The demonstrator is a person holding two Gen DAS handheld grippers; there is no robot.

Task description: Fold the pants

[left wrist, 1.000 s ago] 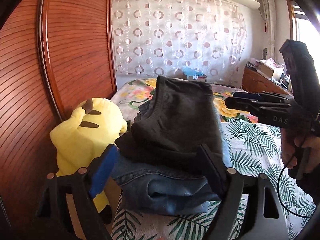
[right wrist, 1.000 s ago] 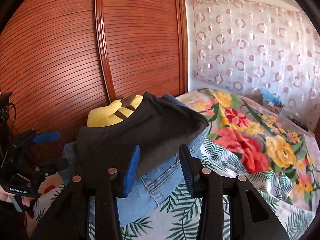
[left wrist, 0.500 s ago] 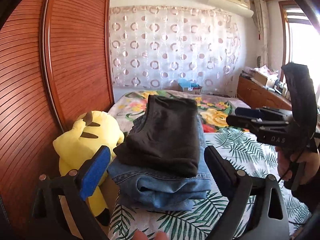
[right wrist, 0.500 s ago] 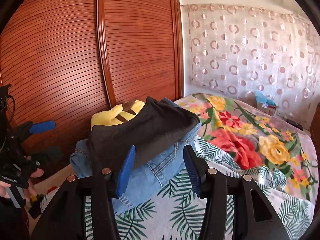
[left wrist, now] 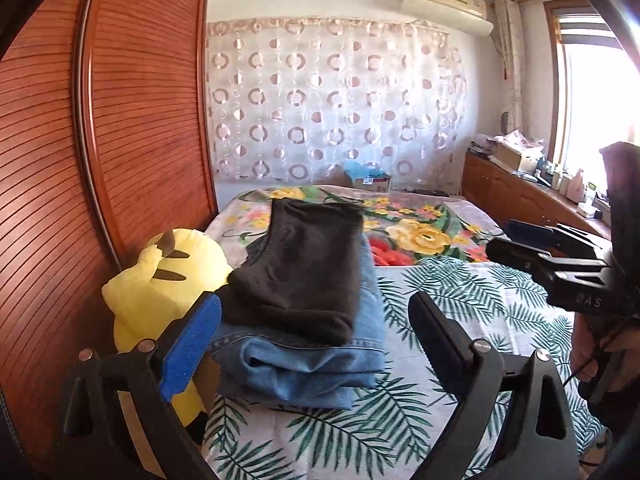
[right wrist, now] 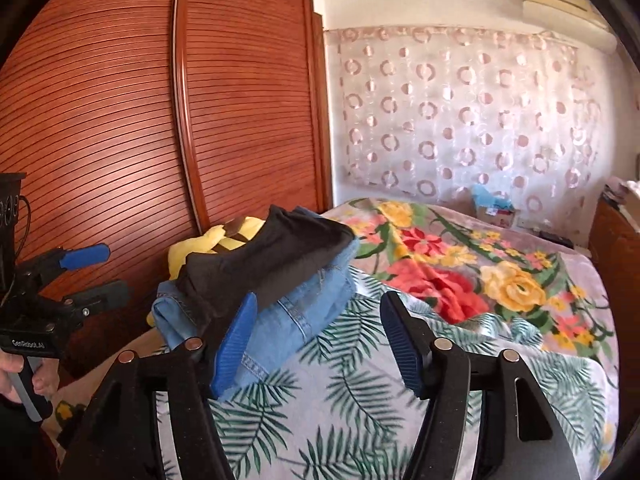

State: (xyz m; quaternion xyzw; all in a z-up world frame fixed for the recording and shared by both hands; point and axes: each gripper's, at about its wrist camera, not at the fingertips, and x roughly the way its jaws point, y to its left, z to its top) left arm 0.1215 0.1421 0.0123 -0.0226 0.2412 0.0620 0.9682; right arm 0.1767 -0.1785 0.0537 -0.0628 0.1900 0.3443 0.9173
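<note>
Folded dark grey pants (left wrist: 304, 272) lie on top of folded blue jeans (left wrist: 304, 364) in a stack on the bed; the stack also shows in the right wrist view, dark pants (right wrist: 264, 264) over jeans (right wrist: 288, 316). My left gripper (left wrist: 316, 344) is open and empty, a little in front of the stack. My right gripper (right wrist: 316, 340) is open and empty, to the right of the stack. The right gripper also shows at the right of the left wrist view (left wrist: 500, 240), and the left gripper shows at the left of the right wrist view (right wrist: 100, 276).
A yellow plush toy (left wrist: 160, 280) sits against the stack's left side. A wooden slatted wardrobe (left wrist: 100, 160) stands close on the left. The bed has a leaf-print sheet (left wrist: 440, 300) and a flowered blanket (right wrist: 460, 264). A wooden dresser (left wrist: 520, 200) stands at the far right.
Both grippers have pulled back and away from the stack. The right gripper's jaws have opened wider. The stack of pants has stayed in place.
</note>
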